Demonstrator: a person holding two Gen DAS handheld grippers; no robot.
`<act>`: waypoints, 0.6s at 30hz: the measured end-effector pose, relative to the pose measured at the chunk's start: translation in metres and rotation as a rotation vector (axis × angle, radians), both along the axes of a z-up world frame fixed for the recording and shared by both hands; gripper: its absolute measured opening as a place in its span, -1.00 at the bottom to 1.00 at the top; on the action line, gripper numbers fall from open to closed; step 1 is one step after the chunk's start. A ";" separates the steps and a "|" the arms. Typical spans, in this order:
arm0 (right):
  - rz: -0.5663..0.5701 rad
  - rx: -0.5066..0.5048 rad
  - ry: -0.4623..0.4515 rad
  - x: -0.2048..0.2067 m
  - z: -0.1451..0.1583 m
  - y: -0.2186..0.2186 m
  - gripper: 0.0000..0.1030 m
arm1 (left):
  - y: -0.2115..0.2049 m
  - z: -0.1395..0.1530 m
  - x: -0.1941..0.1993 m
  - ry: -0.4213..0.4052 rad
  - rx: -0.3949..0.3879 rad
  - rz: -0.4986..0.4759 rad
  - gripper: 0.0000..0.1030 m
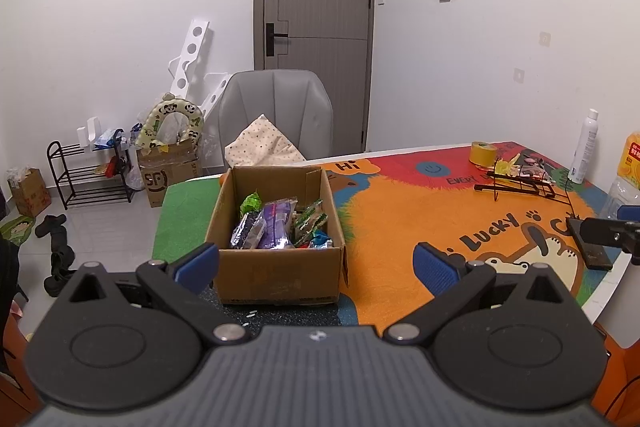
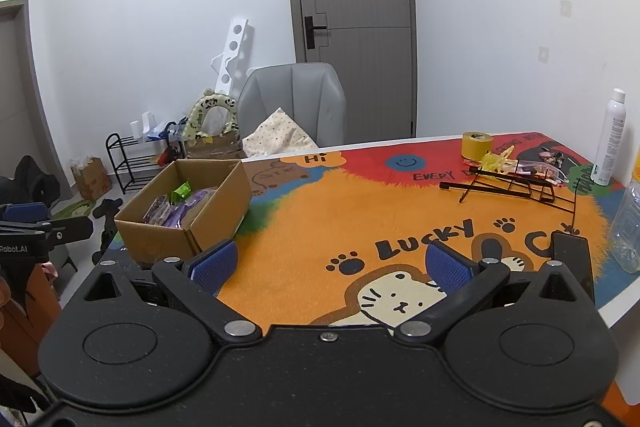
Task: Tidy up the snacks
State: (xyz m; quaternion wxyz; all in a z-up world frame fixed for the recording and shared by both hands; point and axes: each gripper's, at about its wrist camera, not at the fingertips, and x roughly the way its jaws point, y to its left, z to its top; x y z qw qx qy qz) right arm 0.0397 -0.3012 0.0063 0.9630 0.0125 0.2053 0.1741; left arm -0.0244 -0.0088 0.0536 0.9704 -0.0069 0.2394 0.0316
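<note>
Snack packets (image 1: 276, 225), too jumbled to count exactly, fill one open cardboard box (image 1: 280, 267) at the counter's (image 1: 392, 227) left end. Purple, green and silver wrappers show inside. Left tongs (image 1: 316, 265) hover wide and empty just before the box. Right tongs (image 2: 330, 267) gape wide over the cat-print mat, holding nothing. One yellow tape roll (image 2: 477, 145), one white spray bottle (image 2: 610, 139) and one black wire rack (image 2: 516, 185) lie at the far right.

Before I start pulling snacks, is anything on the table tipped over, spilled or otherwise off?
Yes: the black wire rack at the far right lies collapsed on its side on the mat, with yellow wrappers and a few small packets loose behind it. The snacks in the box are a jumbled pile. Nothing spilled. Both tongs are open and empty.
</note>
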 end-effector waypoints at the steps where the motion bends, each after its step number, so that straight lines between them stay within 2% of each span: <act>1: 0.000 0.000 0.000 0.000 0.000 0.000 1.00 | 0.000 0.000 0.000 0.001 -0.001 -0.001 0.99; 18: 0.000 0.000 0.006 0.001 -0.002 0.001 1.00 | -0.003 -0.003 0.002 -0.001 0.003 -0.002 0.99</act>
